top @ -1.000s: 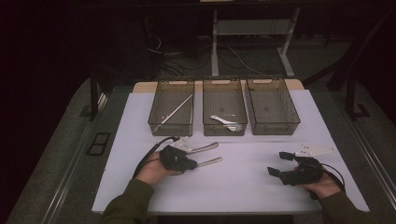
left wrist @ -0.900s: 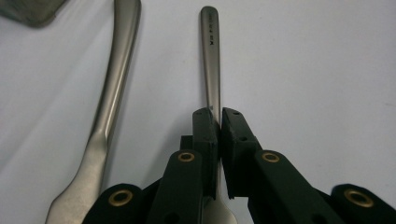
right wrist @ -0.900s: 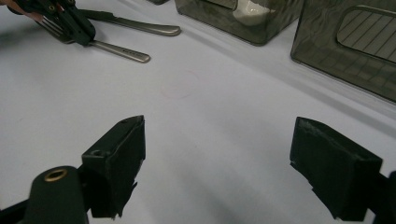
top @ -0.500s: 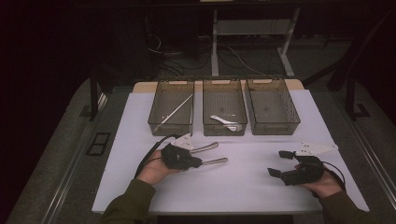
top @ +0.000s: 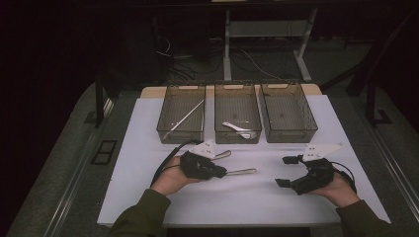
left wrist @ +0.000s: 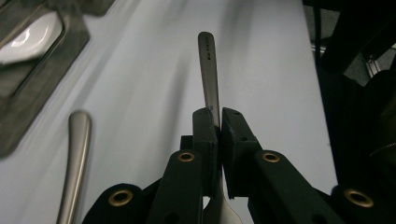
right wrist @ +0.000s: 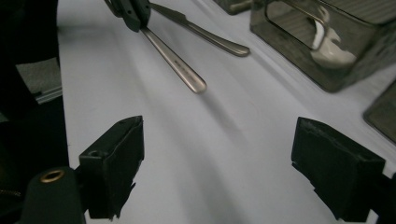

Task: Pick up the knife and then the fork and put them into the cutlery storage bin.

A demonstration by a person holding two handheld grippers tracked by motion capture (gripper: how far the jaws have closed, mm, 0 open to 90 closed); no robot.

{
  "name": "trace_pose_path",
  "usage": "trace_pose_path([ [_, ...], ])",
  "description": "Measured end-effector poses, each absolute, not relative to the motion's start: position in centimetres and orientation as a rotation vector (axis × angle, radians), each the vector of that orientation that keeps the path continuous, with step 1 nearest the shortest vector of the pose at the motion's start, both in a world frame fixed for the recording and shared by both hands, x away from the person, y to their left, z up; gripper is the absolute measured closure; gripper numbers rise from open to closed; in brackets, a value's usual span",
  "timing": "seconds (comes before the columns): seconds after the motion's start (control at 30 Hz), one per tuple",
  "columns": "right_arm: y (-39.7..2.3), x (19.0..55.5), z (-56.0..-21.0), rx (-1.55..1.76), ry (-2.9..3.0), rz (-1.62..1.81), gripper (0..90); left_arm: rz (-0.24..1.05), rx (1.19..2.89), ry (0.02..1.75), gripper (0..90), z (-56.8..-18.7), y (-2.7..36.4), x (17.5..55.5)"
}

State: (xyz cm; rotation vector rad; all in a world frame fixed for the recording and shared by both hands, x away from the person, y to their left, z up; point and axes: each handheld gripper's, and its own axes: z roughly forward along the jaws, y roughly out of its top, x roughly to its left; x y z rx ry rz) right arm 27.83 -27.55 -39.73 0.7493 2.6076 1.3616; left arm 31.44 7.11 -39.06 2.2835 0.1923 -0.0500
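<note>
My left gripper (top: 223,173) is shut on a metal utensil (top: 242,172), whose slim handle sticks out to the right just above the white mat. In the left gripper view the jaws (left wrist: 219,126) pinch that handle (left wrist: 208,70) edge-on. A second metal utensil (top: 222,154) lies on the mat just behind it, and its handle (left wrist: 77,154) appears at the left. My right gripper (top: 285,171) is held open at the right, with nothing between its jaws (right wrist: 219,140). Ahead of it are the held utensil (right wrist: 180,65) and the lying one (right wrist: 210,37).
Three clear bins stand in a row at the back of the mat (top: 148,148). The left bin (top: 163,129) holds a long thin stick, the middle bin (top: 220,133) a white spoon (top: 237,128), and the right bin (top: 311,129) looks bare. The mat's front edge lies near the person's sleeves.
The left gripper has lifted slightly and moved right with the utensil in it. The right gripper has risen a little and stays open.
</note>
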Motion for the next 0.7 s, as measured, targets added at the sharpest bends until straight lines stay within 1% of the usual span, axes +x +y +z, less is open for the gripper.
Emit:
trace_pose_path([
  [0.17,-26.0,28.6,-38.9,0.645,2.656,1.353,17.2,-0.066,2.274,0.142,84.3,-38.4,5.4,31.5],
  [0.43,-23.0,29.8,-37.7,0.488,2.732,1.339,25.8,-0.107,2.276,0.077,84.3,-37.7,3.4,32.1],
  [0.57,-21.6,30.4,-37.6,0.402,2.775,1.312,32.2,-0.112,2.272,0.062,84.3,-37.6,2.7,32.2],
  [0.7,-20.5,30.8,-38.0,0.328,2.826,1.260,42.4,-0.109,2.270,0.039,84.3,-37.6,2.5,32.3],
])
